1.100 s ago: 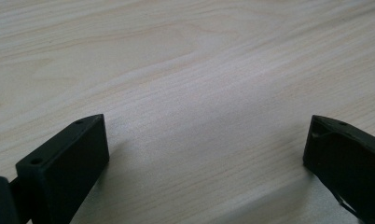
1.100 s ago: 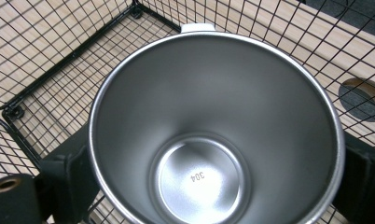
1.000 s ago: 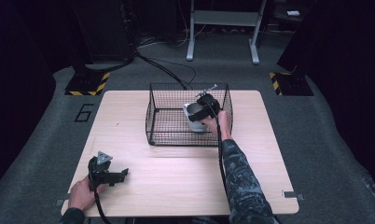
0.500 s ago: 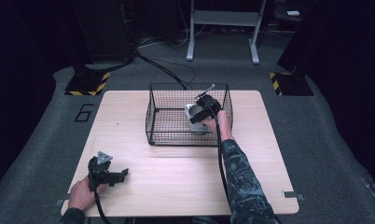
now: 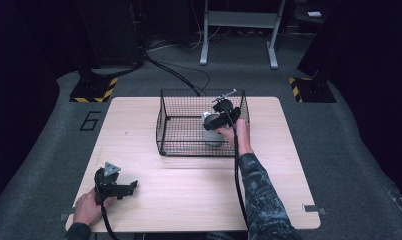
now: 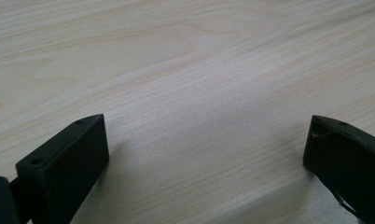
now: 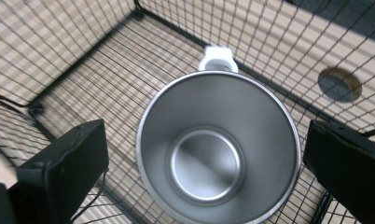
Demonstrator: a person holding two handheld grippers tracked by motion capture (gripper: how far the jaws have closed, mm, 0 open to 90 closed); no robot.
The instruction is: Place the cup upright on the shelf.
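High view: the right tool [image 5: 215, 119] and the wire basket [image 5: 165, 131] cover most of the metal cup [image 5: 212, 138]. Right gripper view: the cup's [image 7: 218, 149] lower rim is cropped by the bottom edge, and its outer wall is hidden.

A pale rectangular wooden table [image 5: 289, 170] stood on grey carpeted floor [image 5: 359, 150] marked with a dark figure 6 [image 5: 90, 120]. Two yellow-and-black striped floor plates [image 5: 94, 89] lay beyond it, near a grey metal stand [image 5: 239, 30] and black cables [image 5: 174, 75].
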